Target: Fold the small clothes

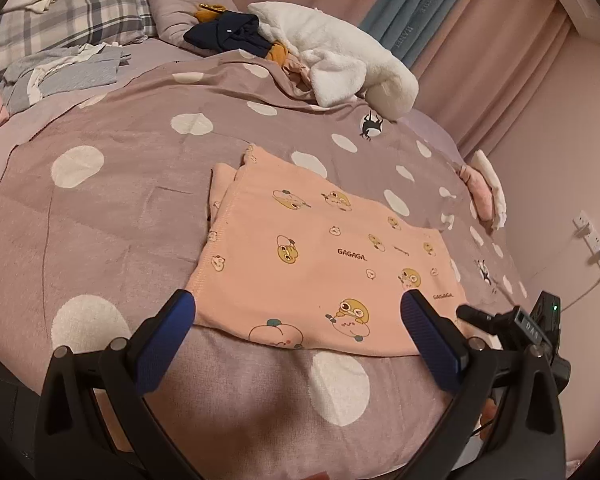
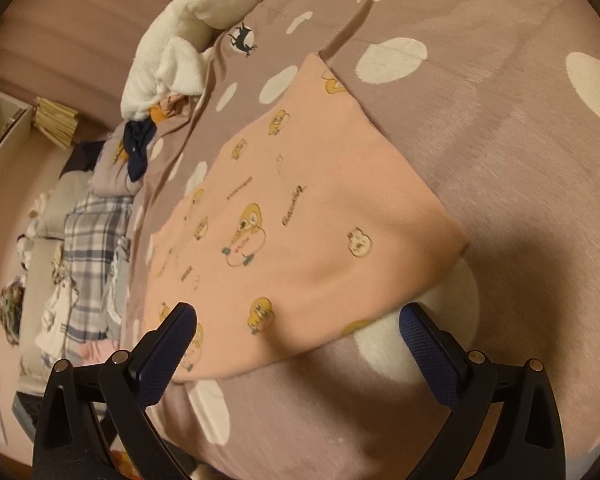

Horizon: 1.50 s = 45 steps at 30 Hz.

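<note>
A small peach garment [image 1: 320, 264] printed with cartoon ducks and "GAGAGA" lies folded flat on the mauve polka-dot bedspread [image 1: 112, 208]. My left gripper [image 1: 298, 312] hangs open just above its near hem, blue fingers [image 1: 168, 340] spread wide with nothing between them. In the right wrist view the same peach garment [image 2: 300, 216] stretches away from me. My right gripper [image 2: 298, 322] is open over its near edge, empty. The right gripper's black body [image 1: 528, 324] shows at the lower right of the left wrist view.
A heap of unfolded clothes, white fleece [image 1: 340, 52] and a navy piece [image 1: 228, 34], sits at the far side of the bed. Plaid pillows [image 1: 72, 12] and grey-blue clothes [image 1: 64, 76] lie at far left. A small folded stack [image 1: 486, 190] rests by the right edge, near the wall.
</note>
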{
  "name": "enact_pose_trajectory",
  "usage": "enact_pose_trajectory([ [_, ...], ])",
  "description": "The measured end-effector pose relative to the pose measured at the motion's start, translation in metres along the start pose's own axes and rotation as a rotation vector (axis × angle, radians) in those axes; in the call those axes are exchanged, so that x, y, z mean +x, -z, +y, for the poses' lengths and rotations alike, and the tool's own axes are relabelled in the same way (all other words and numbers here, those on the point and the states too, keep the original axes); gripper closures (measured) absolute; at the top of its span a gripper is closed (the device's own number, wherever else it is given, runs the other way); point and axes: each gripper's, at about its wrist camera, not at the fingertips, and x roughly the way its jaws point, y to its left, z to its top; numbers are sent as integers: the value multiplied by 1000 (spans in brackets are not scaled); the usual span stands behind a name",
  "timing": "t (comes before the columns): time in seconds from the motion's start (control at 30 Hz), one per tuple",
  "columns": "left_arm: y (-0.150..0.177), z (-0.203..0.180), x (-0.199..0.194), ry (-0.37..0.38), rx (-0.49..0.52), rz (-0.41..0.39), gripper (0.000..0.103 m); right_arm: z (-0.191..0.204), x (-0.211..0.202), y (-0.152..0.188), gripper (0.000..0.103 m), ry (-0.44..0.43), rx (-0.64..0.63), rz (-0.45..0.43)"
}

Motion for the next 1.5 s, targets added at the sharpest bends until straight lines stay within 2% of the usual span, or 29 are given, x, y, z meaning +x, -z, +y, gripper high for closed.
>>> enact_pose_trajectory([
  [0.2, -2, -1, 5, 14, 8, 11, 0, -5, 9, -10, 2, -119, 60, -24],
  [0.37, -4, 1, 8, -18, 24, 13, 0, -6, 15, -18, 2, -198, 95, -63],
  [0.47, -5, 6, 9, -23, 26, 16, 0, -4, 21, -22, 8, -223, 105, -75],
  [0.53, -6, 10, 10, -23, 19, 22, 0, 0, 23, -23, 27, -202, 85, -86],
  [0.57, -7, 12, 10, -25, 14, 23, 0, 2, 24, -24, 34, -190, 76, -95],
  [0.63, -8, 17, 9, -33, 0, 19, 0, 4, 23, -24, 56, -163, 70, -118],
  [0.67, -9, 20, 8, -35, -8, 16, 0, 5, 23, -25, 63, -142, 65, -131],
  [0.7, -10, 22, 7, -34, -14, 15, 0, 6, 21, -26, 75, -114, 54, -143],
  [0.73, -11, 25, 6, -33, -21, 16, 0, 12, 19, -26, 83, -76, 28, -160],
  [0.93, -15, 42, -3, -49, -59, 6, 0, 49, 13, -29, 88, -6, -135, -199],
  [1.1, -19, 59, -16, -66, -95, -26, 0, 104, 22, -21, 89, -32, -319, -191],
  [1.2, -21, 68, -24, -69, -114, -44, 0, 148, 41, -1, 89, -57, -495, -130],
  [1.3, -22, 78, -28, -84, -138, -52, 0, 180, 63, 28, 89, -117, -644, -38],
  [1.43, -23, 88, -32, -94, -162, -57, 0, 200, 90, 67, 90, -158, -808, 98],
  [1.5, -23, 92, -33, -89, -173, -58, 0, 200, 101, 78, 90, -129, -848, 140],
])
